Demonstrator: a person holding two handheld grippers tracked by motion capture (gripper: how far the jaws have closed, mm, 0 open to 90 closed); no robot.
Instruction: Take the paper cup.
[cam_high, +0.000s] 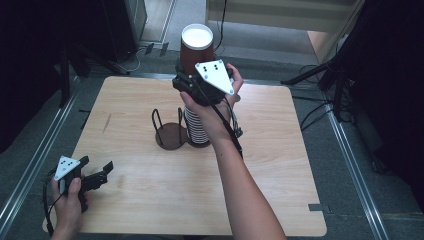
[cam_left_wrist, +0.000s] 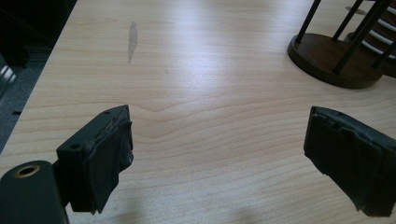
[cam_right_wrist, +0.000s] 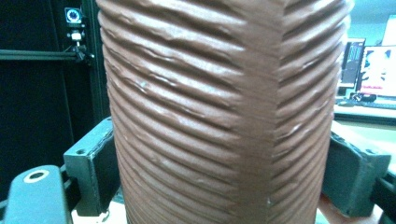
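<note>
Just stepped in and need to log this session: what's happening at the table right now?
A person works with a handheld gripper in each hand. The right gripper is shut on a brown ribbed paper cup, held up above a stack of cups that stands beside a dark wire cup holder on the wooden table. The left gripper waits open and holds nothing, low near the table's near left corner.

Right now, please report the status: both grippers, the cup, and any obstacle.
Right gripper shut on brown ribbed cup, held high above cup stack. Left gripper open, idle over table. Wire holder beside the stack, not in the way.
</note>
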